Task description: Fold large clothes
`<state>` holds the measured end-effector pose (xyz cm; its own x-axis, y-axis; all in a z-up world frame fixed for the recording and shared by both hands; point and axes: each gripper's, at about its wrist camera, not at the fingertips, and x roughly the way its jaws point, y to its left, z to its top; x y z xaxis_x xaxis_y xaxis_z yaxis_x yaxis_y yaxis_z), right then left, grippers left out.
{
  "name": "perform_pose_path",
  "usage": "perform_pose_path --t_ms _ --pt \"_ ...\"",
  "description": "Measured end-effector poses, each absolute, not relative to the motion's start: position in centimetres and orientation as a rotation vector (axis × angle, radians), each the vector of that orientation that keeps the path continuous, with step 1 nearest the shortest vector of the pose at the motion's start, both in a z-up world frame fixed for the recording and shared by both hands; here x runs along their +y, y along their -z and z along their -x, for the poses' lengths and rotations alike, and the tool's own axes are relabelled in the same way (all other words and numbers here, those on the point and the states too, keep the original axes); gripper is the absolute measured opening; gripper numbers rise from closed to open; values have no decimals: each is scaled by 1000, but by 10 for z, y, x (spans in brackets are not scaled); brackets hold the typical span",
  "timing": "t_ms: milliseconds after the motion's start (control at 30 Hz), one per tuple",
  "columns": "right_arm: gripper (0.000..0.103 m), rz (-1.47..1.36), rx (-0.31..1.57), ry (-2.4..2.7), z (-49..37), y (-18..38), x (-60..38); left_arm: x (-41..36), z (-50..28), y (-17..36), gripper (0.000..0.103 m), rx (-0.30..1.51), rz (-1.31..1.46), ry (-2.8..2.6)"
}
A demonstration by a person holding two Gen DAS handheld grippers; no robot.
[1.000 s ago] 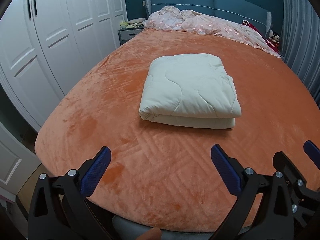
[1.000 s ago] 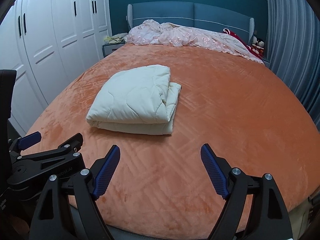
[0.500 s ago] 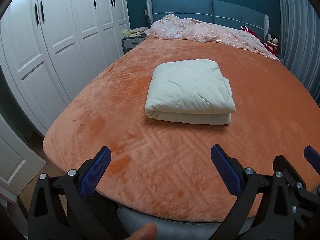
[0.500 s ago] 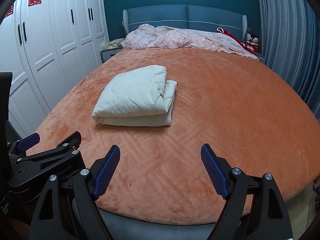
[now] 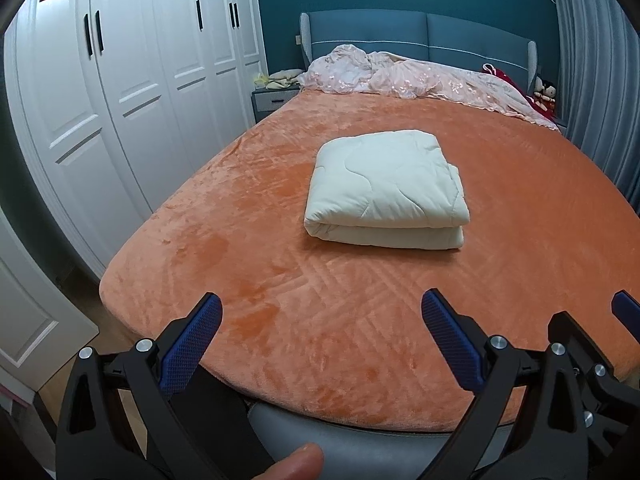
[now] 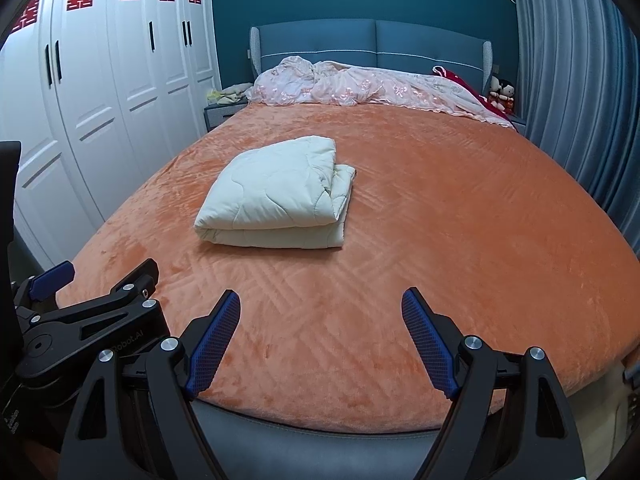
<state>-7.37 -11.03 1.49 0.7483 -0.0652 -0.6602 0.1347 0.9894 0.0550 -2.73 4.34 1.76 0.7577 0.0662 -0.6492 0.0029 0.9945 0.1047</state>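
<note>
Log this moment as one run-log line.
quilt: folded, lying on bed | left gripper: open, empty, over foot of bed | right gripper: open, empty, apart from quilt

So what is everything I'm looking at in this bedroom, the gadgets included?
folded quilt: one, cream, middle of the bed
bed cover: one, orange plush, over the whole bed
crumpled bedding: one heap, pale pink, along the head of the bed
headboard: one, blue, against the teal wall
wardrobe: one run of doors, white with red paper cuts, left of the bed
nightstand: one, grey, left of the headboard, cloths on top
dolls: small pair, far right corner
curtain: one, blue-grey, right side
left gripper: black, blue fingers, open, empty
right gripper: same, open, empty
</note>
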Motion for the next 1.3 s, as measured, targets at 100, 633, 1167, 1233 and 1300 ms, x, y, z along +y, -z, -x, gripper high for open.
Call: perform_pose_path --t_ms 100,633,1167,1233,1300 --pt "81 -99 721 112 74 -14 -108 45 29 -17 97 709 -101 -41" --pt "81 -91 722 114 74 -15 -106 47 29 -14 97 708 -103 -46" --pt "81 -91 723 116 75 -12 -104 43 31 -14 97 692 -124 -61" --pt "81 -90 724 115 74 -12 -104 43 31 -14 97 690 -124 -63" --pt "81 -90 724 116 75 -12 -104 43 30 -13 97 690 -123 -64"
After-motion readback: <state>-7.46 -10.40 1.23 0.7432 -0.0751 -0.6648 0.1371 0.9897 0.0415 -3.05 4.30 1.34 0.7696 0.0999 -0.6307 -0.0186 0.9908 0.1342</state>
